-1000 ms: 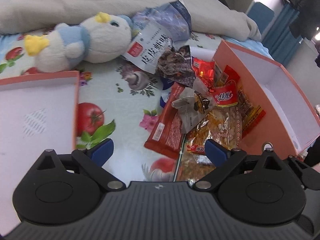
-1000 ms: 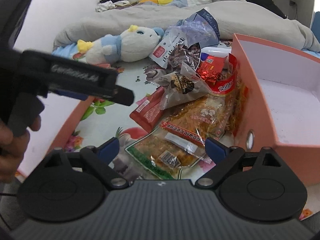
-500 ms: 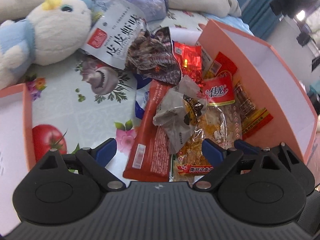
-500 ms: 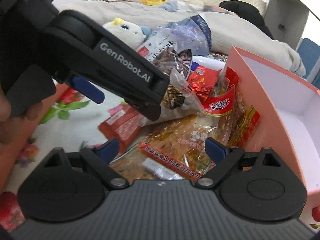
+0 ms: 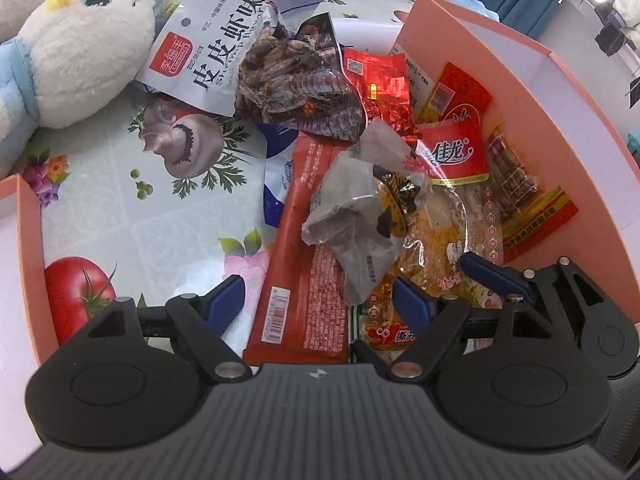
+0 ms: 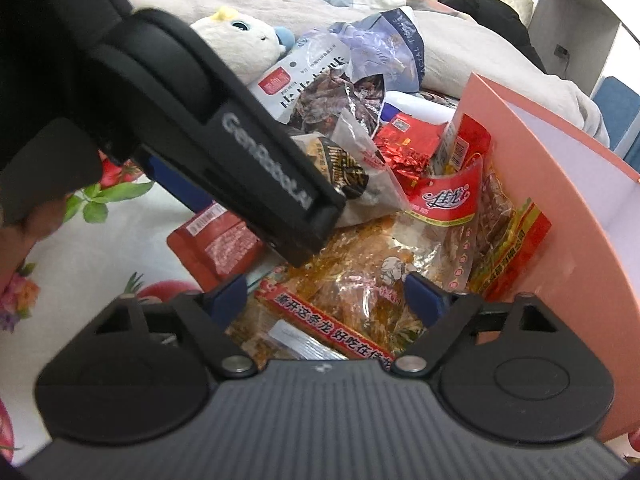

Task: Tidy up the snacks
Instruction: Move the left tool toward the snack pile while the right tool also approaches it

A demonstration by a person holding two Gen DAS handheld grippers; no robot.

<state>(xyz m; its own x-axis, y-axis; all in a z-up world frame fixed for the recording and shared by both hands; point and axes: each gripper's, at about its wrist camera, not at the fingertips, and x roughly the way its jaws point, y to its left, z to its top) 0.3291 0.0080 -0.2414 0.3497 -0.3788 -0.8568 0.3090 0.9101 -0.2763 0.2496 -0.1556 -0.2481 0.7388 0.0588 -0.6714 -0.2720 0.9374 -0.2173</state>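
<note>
Your left gripper [image 5: 318, 302] jaws closing around the long red packet [image 5: 310, 248], not pressing, your right gripper [image 6: 326, 294] jaws closing over the orange snack bag [image 6: 360, 276], snack pile beside the pink box [image 5: 568, 128] wall on the bed.

2 grippers are in view: the left gripper [image 5: 318, 300] and the right gripper [image 6: 326, 294], each with 2 blue-tipped fingers. 1 plush toy [image 5: 76, 56] lies on 1 patterned tablecloth [image 5: 132, 208]. 2 orange boxes show: 1 orange box [image 5: 532, 92] beside the pile and 1 orange box edge [image 5: 28, 240] at the left. About 10 snack packets form the pile, though overlap makes the exact count unclear: among them 1 long red packet [image 5: 308, 264], 1 white shrimp-flavour packet [image 5: 208, 52], 1 dark crumpled packet [image 5: 300, 88], 1 grey crumpled wrapper [image 5: 356, 220], 1 red foil packet [image 5: 380, 88].
</note>
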